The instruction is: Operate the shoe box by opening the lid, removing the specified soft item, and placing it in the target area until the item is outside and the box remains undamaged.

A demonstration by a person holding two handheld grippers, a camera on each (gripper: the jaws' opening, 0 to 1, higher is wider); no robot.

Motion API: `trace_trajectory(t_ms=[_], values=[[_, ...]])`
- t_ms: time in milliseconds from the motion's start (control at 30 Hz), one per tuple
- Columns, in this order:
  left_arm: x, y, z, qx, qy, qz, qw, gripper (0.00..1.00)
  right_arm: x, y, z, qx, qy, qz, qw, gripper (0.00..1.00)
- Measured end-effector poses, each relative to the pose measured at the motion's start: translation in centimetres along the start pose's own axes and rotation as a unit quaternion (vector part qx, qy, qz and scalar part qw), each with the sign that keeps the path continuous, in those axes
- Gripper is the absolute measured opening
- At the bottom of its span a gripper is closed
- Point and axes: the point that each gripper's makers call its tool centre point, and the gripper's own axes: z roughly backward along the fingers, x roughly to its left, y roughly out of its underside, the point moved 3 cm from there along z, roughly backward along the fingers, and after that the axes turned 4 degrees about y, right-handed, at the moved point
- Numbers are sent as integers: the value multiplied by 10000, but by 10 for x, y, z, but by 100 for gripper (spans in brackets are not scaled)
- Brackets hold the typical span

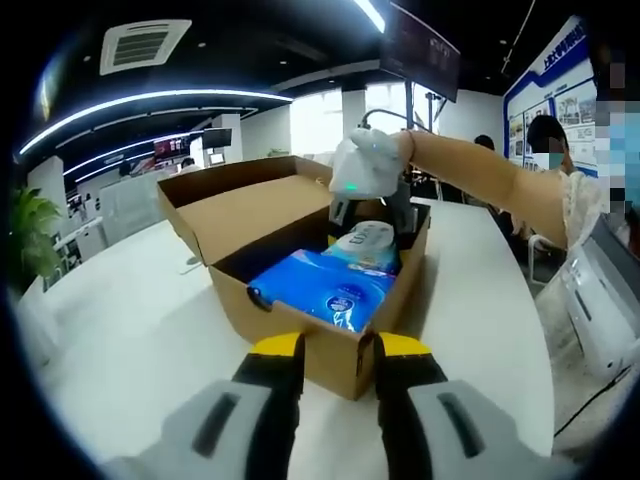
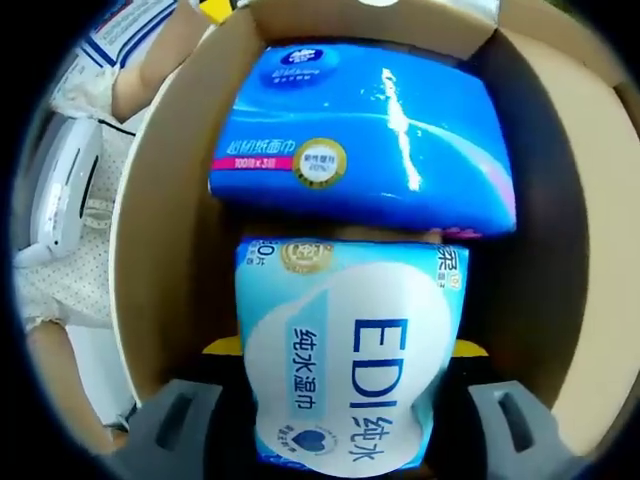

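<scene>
Wet-wipes pack (image 2: 345, 365) between right gripper (image 2: 345, 350) jaws, left gripper (image 1: 338, 350) pinching shoe box (image 1: 330, 345) wall.

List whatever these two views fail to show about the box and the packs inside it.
- Right gripper closure on the EDI wipes pack: right gripper view, pack covers the fingertips.
- Box floor: both views, hidden under the EDI wipes pack and blue tissue pack.
- Small print on the packs: left gripper view, too small.
</scene>
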Motion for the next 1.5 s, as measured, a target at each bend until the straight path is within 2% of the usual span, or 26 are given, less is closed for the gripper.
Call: trace_trajectory(t_ms=[67, 633, 900, 1033, 1133, 1200, 1300, 1367, 1400, 1500], values=[[0, 0, 0, 5, -9, -18, 10000, 28, -2, -2, 0, -95, 9, -200, 9998, 73], [1, 0, -1, -7, 0, -42, 10000, 28, 0, -3, 2, 52, 164, -81, 9998, 68], [2, -2, 9, 18, -35, -284, 9996, 25, 2, -3, 1, 149, 176, -85, 9997, 68], [2, -19, 21, -557, -49, -219, 9982, 24, 3, -3, 0, 200, 192, -80, 9996, 68], [-3, -29, 24, -902, 135, -131, 9957, 25, 3, -3, 0, 245, 193, -75, 9995, 68], [-11, -31, 15, -863, 230, -329, 9955, 25, 4, -3, 0, 261, 191, -76, 9994, 68], [-26, -24, -6, -488, 326, -784, 9952, 24, 4, -3, -1, 287, 206, -76, 9993, 68], [-31, -21, -13, -332, 378, -852, 9951, 24, 4, -2, -1, 297, 203, -81, 9993, 68], [-30, -23, -15, -386, 336, -947, 9942, 25, 4, -2, -1, 307, 196, -85, 9993, 68], [-29, -22, -14, -328, 316, -901, 9949, 24, 5, -2, -3, 330, 154, -100, 9993, 68]])
